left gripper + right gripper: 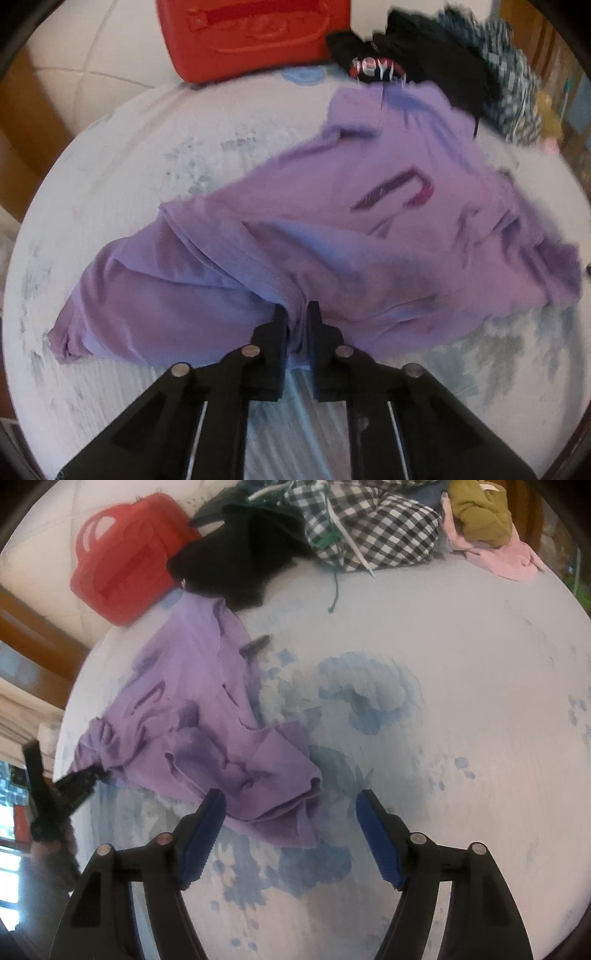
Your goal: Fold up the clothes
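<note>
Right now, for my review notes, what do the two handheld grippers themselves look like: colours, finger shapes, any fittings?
The left gripper is all black plastic: two narrow, flat-sided fingers on angular linkage arms, with round silver pivot pins at the joints. The right gripper has the same black linkage arms and silver pins, but its fingers carry blue ridged pads on the inner faces. No cables, markings or sleeves are visible.

Floral-sheeted bed [461,709], perhaps wooden-framed.

Counted: one purple shirt [332,229], one red case [255,33], four heaped garments [373,528], two grippers [290,805].
</note>
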`<state>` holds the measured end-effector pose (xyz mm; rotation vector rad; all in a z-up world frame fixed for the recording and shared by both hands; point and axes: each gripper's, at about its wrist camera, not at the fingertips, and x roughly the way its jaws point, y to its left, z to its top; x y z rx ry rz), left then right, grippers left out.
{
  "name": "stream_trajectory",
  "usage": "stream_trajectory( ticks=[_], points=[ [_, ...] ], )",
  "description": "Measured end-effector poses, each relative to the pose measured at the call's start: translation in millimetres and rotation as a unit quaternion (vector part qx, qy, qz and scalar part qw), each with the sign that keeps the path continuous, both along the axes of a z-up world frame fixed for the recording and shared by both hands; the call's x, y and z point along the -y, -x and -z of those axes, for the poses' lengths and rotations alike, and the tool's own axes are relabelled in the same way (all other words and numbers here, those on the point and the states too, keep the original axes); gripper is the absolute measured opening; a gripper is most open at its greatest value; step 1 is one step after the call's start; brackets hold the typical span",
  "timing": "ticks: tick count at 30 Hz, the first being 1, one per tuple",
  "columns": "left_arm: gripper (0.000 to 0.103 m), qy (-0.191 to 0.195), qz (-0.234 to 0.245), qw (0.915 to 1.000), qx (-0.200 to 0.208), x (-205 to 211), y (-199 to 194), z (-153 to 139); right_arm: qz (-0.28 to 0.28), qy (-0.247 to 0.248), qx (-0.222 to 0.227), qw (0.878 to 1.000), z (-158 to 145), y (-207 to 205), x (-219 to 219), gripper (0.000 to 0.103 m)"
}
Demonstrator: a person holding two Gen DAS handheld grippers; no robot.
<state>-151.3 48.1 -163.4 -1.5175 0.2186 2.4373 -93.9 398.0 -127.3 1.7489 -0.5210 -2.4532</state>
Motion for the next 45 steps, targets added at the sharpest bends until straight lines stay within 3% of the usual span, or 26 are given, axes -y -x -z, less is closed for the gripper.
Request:
stream_trajectory(
  ticks=[6,7,8,9,12,16,19,26,31,33,36,37,38,42,45],
  points=[
    [0.009,-0.021,-0.007,0.9991,-0.038,30,-21,-41,0.022,0.007,0.006,1.0,15,14,2,0.074],
    [0.009,-0.024,-0.008,0.9987,-0.044,35,-25,-47,0.014,-0.002,0.013,1.0,20,18,6,0.065],
    [0.009,-0.028,-0.01,0.9983,-0.05,40,-29,-54,0.004,-0.018,0.019,1.0,22,20,11,0.046],
    [0.009,-0.03,-0.012,0.9979,-0.056,45,-33,-61,-0.004,-0.031,0.021,0.999,22,20,15,0.005],
    [0.009,-0.032,-0.033,0.997,-0.063,68,-61,-75,-0.024,-0.049,0.01,0.998,8,13,21,0.006],
    [0.009,-0.029,-0.059,0.9966,-0.05,88,-111,-79,-0.047,-0.025,-0.024,0.998,-33,-21,4,0.006],
    [0.009,-0.025,-0.079,0.9961,-0.03,100,-152,-74,-0.063,-0.011,-0.022,0.998,-47,-50,-15,0.006],
    [0.009,-0.011,-0.113,0.9916,0.063,115,-235,-32,-0.072,0.007,0.05,0.996,-19,-108,-37,0.006],
    [0.009,-0.022,-0.107,0.9881,0.108,112,-251,-17,-0.079,0.016,0.098,0.992,9,-123,-34,0.008],
    [0.017,-0.021,-0.11,0.9887,0.099,112,-244,-28,-0.077,0.008,0.096,0.992,8,-118,-34,0.015],
    [0.047,-0.021,-0.115,0.9895,0.084,113,-234,-45,-0.078,-0.066,0.107,0.989,3,-114,-35,0.035],
    [0.061,-0.025,-0.117,0.99,0.075,116,-232,-53,-0.073,-0.09,0.111,0.987,0,-113,-39,0.038],
    [0.068,-0.027,-0.12,0.9901,0.067,119,-228,-60,-0.066,-0.107,0.113,0.986,-3,-112,-43,0.04],
    [0.074,-0.029,-0.146,0.9882,0.038,139,-198,-76,-0.036,-0.104,0.078,0.991,-23,-102,-56,0.047],
    [0.074,-0.022,-0.161,0.9859,0.038,155,-166,-62,-0.039,-0.072,0.05,0.995,-31,-81,-48,0.047]
  ],
)
